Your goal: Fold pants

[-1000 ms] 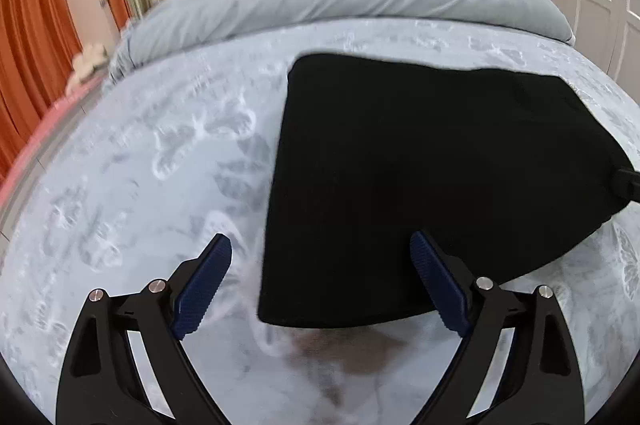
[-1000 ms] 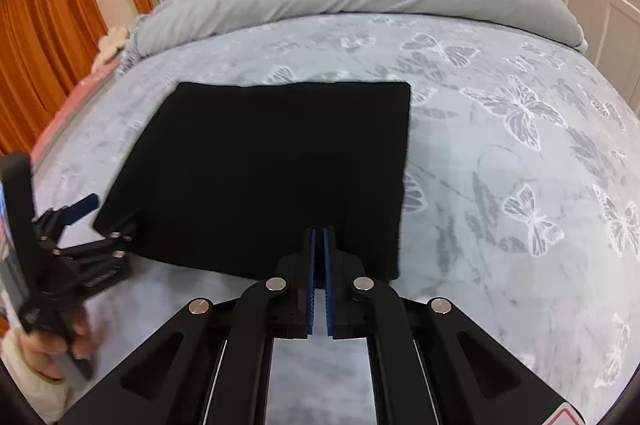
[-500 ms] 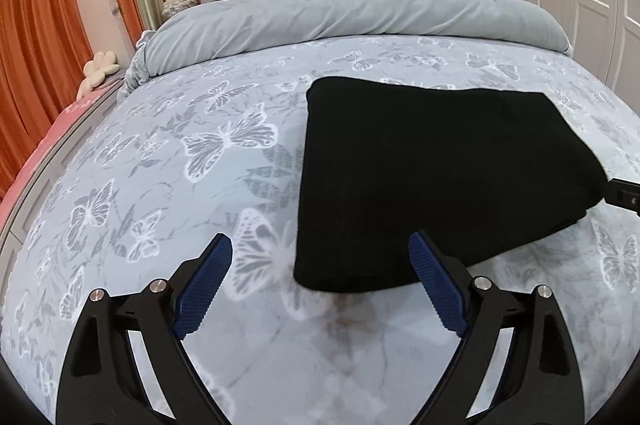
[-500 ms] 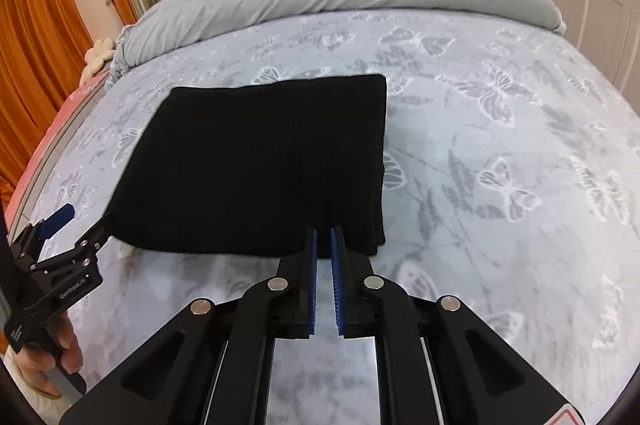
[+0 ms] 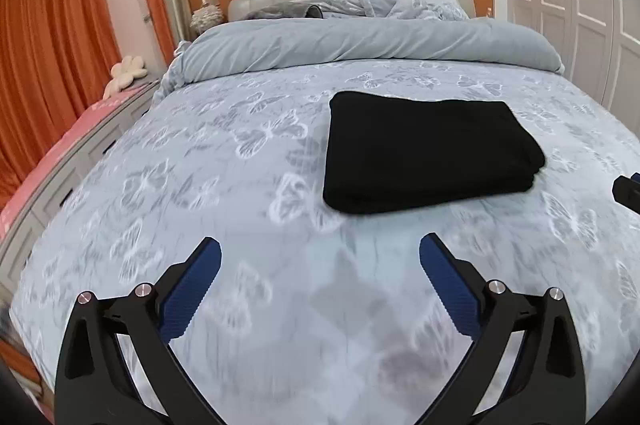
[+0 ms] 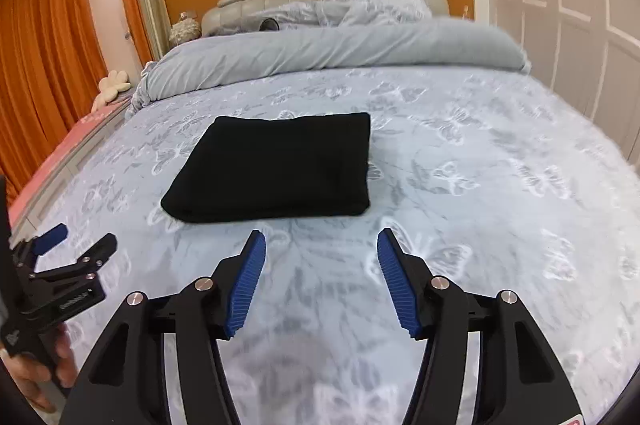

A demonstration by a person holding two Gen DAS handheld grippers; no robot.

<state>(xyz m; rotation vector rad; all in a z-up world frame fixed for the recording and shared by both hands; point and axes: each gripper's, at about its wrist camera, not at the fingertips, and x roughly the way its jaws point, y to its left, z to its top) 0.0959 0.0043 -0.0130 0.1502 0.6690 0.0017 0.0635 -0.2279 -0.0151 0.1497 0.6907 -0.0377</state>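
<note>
Folded black pants (image 5: pixel 428 153) lie flat on the butterfly-print bed (image 5: pixel 224 185). Left gripper (image 5: pixel 320 265) and right gripper (image 6: pixel 321 253) hover just short of them, fingers (image 6: pixel 248 281) spread wide, holding nothing.

We see the black pants (image 5: pixel 424 153) folded into a compact, roughly square stack, lying flat on the butterfly-print bedspread (image 5: pixel 240 193) in the middle of the bed. The fabric is plain and dark, so we cannot make out seams or a waistband. The stacked layers show along the near right corner, where the folded edges curve round. The far edge runs straight and tidy. Nothing holds the pants (image 6: pixel 276 169); they rest alone on the cover.
</note>
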